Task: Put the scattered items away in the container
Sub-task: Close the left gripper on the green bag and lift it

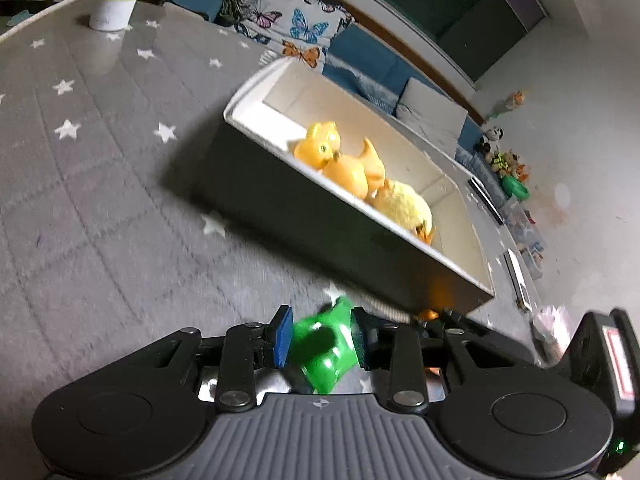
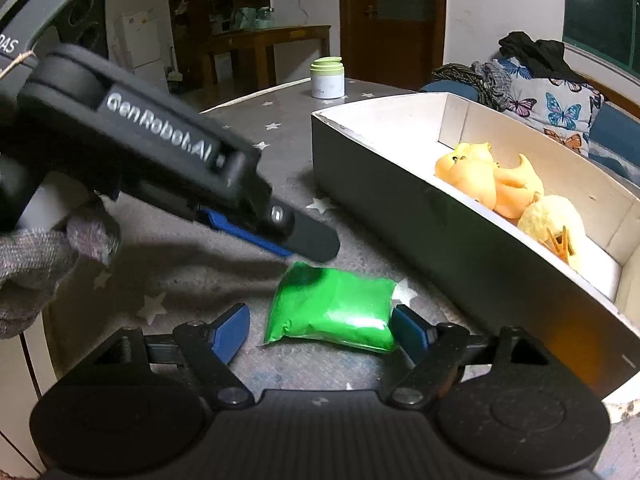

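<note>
The green pouch (image 2: 332, 308) lies on the star-patterned grey cloth (image 2: 248, 128), just beside the box (image 2: 384, 196). Right gripper (image 2: 320, 332): released, fingers straddling the pouch. Left gripper (image 1: 320, 340): spread around the pouch; pad contact cannot be confirmed. Box contents: orange rubber duck (image 2: 488, 184), yellow plush chick (image 2: 556, 220).

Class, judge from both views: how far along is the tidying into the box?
Done: an orange duck toy and a fuzzy yellow toy lie in the white box. In hand: the green packet lies on the table between the open right tool's fingers; the left tool is at it too, grip unclear. Left: boxing the packet.
</note>
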